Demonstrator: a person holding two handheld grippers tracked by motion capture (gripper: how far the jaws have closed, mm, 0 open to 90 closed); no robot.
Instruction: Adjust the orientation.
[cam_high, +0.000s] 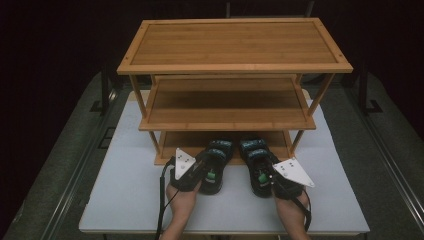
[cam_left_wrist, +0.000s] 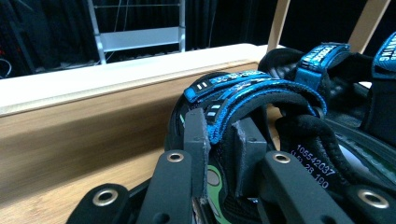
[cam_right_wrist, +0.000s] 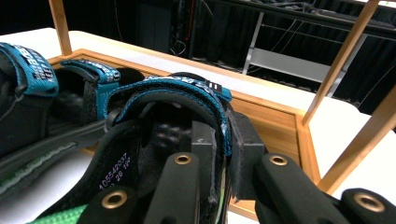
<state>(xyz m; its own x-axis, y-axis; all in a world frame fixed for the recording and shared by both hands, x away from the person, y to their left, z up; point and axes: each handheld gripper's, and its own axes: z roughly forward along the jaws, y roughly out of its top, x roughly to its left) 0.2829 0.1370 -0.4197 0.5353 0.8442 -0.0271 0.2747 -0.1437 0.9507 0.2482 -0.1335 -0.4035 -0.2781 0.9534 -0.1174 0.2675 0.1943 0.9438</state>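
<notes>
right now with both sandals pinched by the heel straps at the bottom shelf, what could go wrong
Each hand-held gripper holds only a thin heel strap: the left hand-held gripper on the left sandal, the right hand-held gripper on the right sandal. A strap could slip out, or the sandal could swing and tip.

The toes sit at the bottom shelf's raised front lip, so a sole might catch on it.

The middle shelf hangs low above; the grippers' grey plates may bump it.
</notes>
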